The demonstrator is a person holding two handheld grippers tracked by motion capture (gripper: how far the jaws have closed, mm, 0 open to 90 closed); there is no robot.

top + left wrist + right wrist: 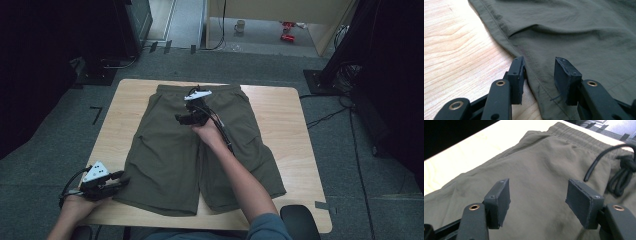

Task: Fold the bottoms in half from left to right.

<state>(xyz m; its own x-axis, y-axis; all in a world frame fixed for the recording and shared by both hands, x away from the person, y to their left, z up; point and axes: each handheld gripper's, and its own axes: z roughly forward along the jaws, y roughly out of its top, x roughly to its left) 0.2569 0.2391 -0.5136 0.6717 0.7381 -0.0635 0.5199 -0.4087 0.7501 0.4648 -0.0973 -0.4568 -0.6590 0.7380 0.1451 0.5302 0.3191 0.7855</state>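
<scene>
In the high view, olive shorts are seen spread flat on the worktop, the left claw at their near left hem and the right claw above their middle. In the left gripper view, the hem edge lies between parted, unclenched jaws. In the right gripper view, the jaws are held released over the fabric near the drawstring.

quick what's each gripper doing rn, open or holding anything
Left gripper: open, fingers either side of the hem edge of the olive shorts, not pressing.
Right gripper: open, holding nothing, over the shorts near the waistband.
</scene>
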